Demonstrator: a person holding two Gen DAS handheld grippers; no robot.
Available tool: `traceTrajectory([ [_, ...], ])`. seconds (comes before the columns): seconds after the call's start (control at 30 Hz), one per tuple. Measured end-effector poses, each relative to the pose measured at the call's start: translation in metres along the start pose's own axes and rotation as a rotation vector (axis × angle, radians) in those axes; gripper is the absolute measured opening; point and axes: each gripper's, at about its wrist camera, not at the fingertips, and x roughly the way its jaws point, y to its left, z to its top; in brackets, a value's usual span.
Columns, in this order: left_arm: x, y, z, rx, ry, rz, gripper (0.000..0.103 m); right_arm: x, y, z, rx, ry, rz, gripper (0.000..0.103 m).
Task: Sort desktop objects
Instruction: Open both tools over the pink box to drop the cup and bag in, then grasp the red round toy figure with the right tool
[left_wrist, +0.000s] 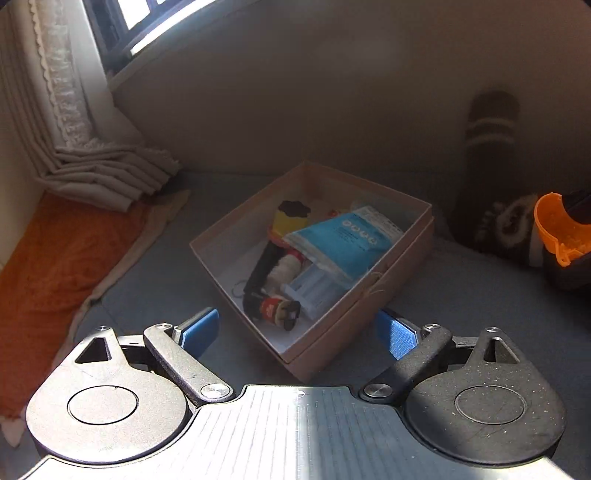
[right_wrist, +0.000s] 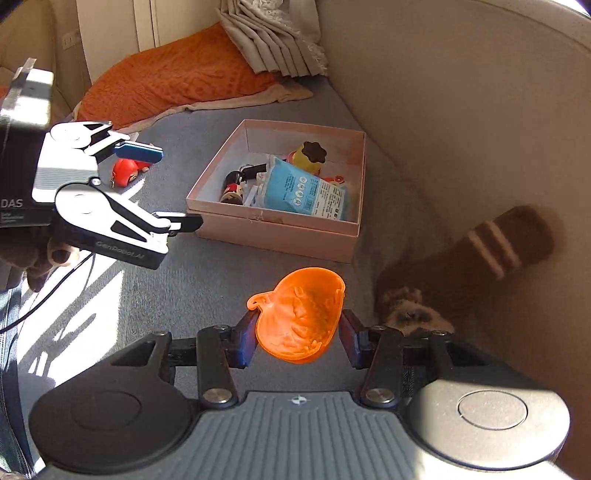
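Observation:
An open pink box (left_wrist: 351, 332) (right_wrist: 277, 236) sits on the grey surface. Inside lie a blue packet (left_wrist: 343, 243) (right_wrist: 303, 192), a yellow toy with a brown top (left_wrist: 290, 216) (right_wrist: 310, 155) and a small doll figure (left_wrist: 277, 310) (right_wrist: 232, 190). My left gripper (left_wrist: 297, 332) (right_wrist: 170, 186) hangs open and empty above the box's near corner. The right gripper (right_wrist: 297, 332) is shut on an orange pumpkin-shaped cup (right_wrist: 299, 314) (left_wrist: 554, 229), held above the grey surface in front of the box. A red toy (right_wrist: 123, 171) lies on the surface left of the box.
A brown striped sock (left_wrist: 487, 147) (right_wrist: 509, 243) leans against the beige wall (right_wrist: 461, 110) right of the box. An orange blanket (left_wrist: 48, 258) (right_wrist: 177, 77) and folded curtain fabric (left_wrist: 103, 173) (right_wrist: 273, 40) lie at the far end. A hand (right_wrist: 40, 254) holds the left gripper.

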Motion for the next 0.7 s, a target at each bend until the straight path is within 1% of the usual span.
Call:
traceTrajectory([
  [0.03, -0.012, 0.008, -0.011, -0.056, 0.017, -0.039, 0.097, 0.000, 0.001, 0.000, -0.005, 0.003, 0.001, 0.046],
  [0.1, -0.029, 0.016, -0.025, -0.116, 0.045, -0.076, 0.097, 0.005, 0.004, 0.008, -0.011, 0.002, 0.009, 0.046],
  [0.13, -0.039, 0.023, -0.031, -0.145, 0.059, -0.086, 0.098, 0.007, 0.008, 0.019, -0.009, -0.011, 0.024, 0.046],
  [0.17, -0.046, 0.027, -0.034, -0.166, 0.065, -0.088, 0.099, 0.012, 0.011, 0.031, -0.008, -0.027, 0.039, 0.046],
  [0.2, -0.064, 0.034, -0.040, -0.204, 0.067, -0.085, 0.100, 0.019, 0.016, 0.046, -0.011, -0.043, 0.050, 0.046],
  [0.27, -0.082, 0.045, -0.046, -0.256, 0.078, -0.084, 0.101, 0.037, 0.024, 0.079, 0.005, -0.072, 0.059, 0.046],
  [0.33, -0.105, 0.053, -0.053, -0.298, 0.087, -0.073, 0.101, 0.057, 0.030, 0.111, 0.042, -0.128, 0.049, 0.046],
  [0.4, -0.121, 0.056, -0.061, -0.313, 0.082, -0.049, 0.102, 0.077, 0.031, 0.138, 0.101, -0.180, 0.037, 0.052],
  [0.43, -0.127, 0.057, -0.066, -0.320, 0.076, -0.032, 0.102, 0.085, 0.030, 0.148, 0.132, -0.184, 0.027, 0.061],
  [0.47, -0.131, 0.057, -0.073, -0.330, 0.071, -0.013, 0.103, 0.091, 0.029, 0.155, 0.164, -0.189, 0.011, 0.062],
  [0.53, -0.132, 0.058, -0.090, -0.365, 0.067, 0.019, 0.103, 0.097, 0.025, 0.159, 0.202, -0.180, -0.004, 0.062],
  [0.6, -0.121, 0.063, -0.111, -0.445, 0.078, 0.055, 0.103, 0.097, 0.027, 0.148, 0.194, -0.157, -0.025, 0.062],
  [0.7, -0.101, 0.071, -0.134, -0.544, 0.079, 0.105, 0.103, 0.092, 0.041, 0.119, 0.079, -0.115, -0.087, 0.062],
])
